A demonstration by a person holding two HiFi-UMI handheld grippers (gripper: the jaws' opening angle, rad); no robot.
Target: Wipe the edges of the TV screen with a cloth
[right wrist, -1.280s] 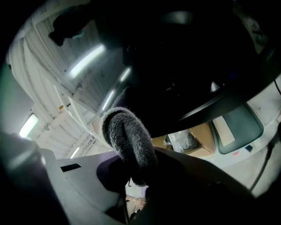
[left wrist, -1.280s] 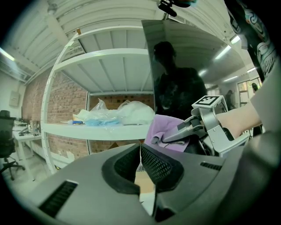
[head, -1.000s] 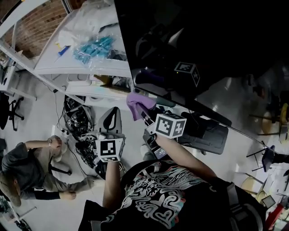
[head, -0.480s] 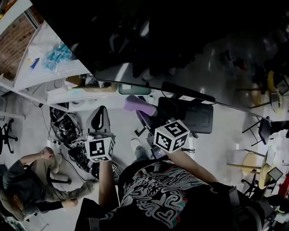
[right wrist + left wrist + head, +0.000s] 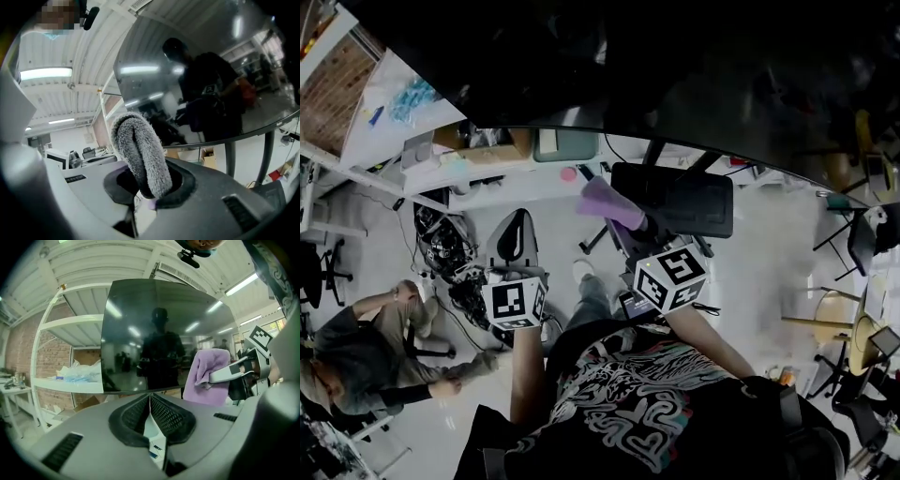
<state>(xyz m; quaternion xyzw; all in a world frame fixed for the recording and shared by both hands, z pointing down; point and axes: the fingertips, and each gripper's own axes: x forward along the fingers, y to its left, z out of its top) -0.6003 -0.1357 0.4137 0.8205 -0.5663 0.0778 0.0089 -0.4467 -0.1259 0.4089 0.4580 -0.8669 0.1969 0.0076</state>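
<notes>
While the right gripper [image 5: 149, 188] is clamped tight on the purple cloth [image 5: 138, 149] and the left gripper [image 5: 150, 414] is closed on nothing, the cloth sits near the lower edge of the TV screen [image 5: 675, 75], not touching, so wiping looks left to do.

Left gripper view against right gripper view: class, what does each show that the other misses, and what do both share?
Only the left gripper view shows the plastic bags, the right gripper from outside, and the left gripper, tongs shut on nothing. Only the right gripper view shows the cloth end-on, seated between its tongs. Both show the dark TV screen and that cloth.
</notes>
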